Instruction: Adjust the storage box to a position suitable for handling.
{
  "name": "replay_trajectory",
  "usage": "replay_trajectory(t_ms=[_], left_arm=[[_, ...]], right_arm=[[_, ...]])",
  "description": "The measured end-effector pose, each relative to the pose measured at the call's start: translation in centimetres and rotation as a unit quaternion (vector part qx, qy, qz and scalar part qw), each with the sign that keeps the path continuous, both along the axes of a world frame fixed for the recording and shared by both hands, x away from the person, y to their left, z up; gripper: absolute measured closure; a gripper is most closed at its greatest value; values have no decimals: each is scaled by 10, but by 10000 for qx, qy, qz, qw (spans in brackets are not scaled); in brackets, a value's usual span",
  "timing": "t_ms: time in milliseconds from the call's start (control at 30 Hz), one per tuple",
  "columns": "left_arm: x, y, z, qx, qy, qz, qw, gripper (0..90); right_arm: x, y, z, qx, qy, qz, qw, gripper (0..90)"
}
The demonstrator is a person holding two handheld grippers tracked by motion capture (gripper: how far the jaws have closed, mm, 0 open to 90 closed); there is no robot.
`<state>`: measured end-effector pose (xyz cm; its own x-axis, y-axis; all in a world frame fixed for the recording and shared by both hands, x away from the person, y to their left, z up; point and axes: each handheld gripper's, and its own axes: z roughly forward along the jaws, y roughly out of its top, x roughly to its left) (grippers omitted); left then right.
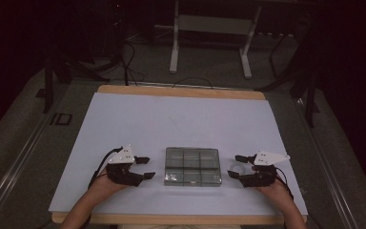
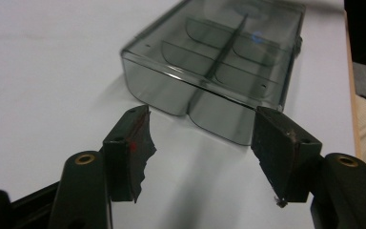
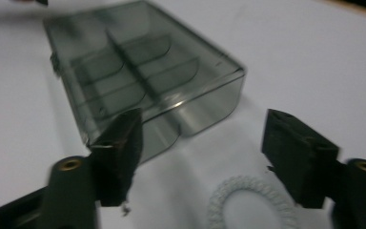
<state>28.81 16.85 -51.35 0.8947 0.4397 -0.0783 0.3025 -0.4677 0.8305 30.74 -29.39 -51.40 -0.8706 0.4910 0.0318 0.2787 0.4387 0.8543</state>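
Spreading across most of the high view is a wooden table (image 1: 181, 91) covered by a pale sheet (image 1: 171, 124), with a dark floor around it and a white metal frame (image 1: 209, 24) standing beyond its far edge.

Near the front middle of the sheet lies a smoky clear plastic box (image 1: 192, 165), flat, with its lid closed and dividers inside that split it into small compartments. In the left gripper view the box (image 2: 219, 62) lies just ahead of the jaws with one short end toward them. In the right gripper view the box (image 3: 143, 71) lies ahead and toward the left jaw, also end-on.

The left gripper (image 1: 142, 168) rests low over the sheet just left of the box, held by the person's left hand (image 1: 106, 183), jaws pointing at the box. Its jaws stand about half apart with nothing between them and no contact with the box, as the left gripper (image 2: 200, 143) shows in its own view.

The right gripper (image 1: 235, 167) sits just right of the box in the right hand (image 1: 272, 188). Its jaws are well apart and hold nothing, as the right gripper (image 3: 202, 143) shows in its own view.

A pale coiled hair tie (image 3: 252, 202) lies flat on the sheet between the right jaws, nearer the right one, touching neither, just beside the box; in the high view the hair tie (image 1: 238, 168) lies between the box and the right hand.
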Motion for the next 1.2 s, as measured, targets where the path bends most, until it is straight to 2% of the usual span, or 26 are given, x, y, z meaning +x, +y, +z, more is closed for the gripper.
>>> replay_trajectory(t_ms=[67,133,200,233,300,333,367,433,533,667,800,900,1100,1200], left_arm=[[1,-2,-2,112,34,-110,9999,463],[2,-5,-3,201,70,-226,9995,523],[3,-6,-4,215,79,-254,9994,548],[4,-9,-5,292,71,-326,9990,567],[5,-11,-6,298,52,-357,9989,602],[5,-11,-6,298,52,-357,9989,618],[7,-13,-8,329,67,-381,9987,629],[8,-15,-10,356,83,-409,9985,673],[9,-18,-13,365,68,-375,9986,700],[10,-21,-17,350,16,-322,9989,763],[12,-23,-17,376,49,-341,9987,856],[13,-27,-18,413,75,-437,9982,890],[13,-34,-17,501,15,-495,9975,899],[14,-33,-16,480,13,-493,9976,899]], right_arm=[[1,3,-4,-96,66,101,9999,403],[2,6,-7,-172,81,148,9997,494],[3,6,-9,-190,84,162,9997,521],[4,8,-12,-211,119,204,9995,628],[4,10,-13,-239,159,278,9992,693],[4,10,-13,-239,159,278,9992,693],[4,12,-14,-293,153,389,9987,764],[3,15,-15,-341,144,451,9983,832],[4,16,-15,-400,136,492,9979,893],[5,17,-15,-384,129,532,9978,896],[5,19,-17,-392,156,555,9976,897],[5,22,-17,-438,150,584,9972,897],[6,23,-19,-474,201,589,9969,898],[5,24,-18,-492,173,607,9968,898]])
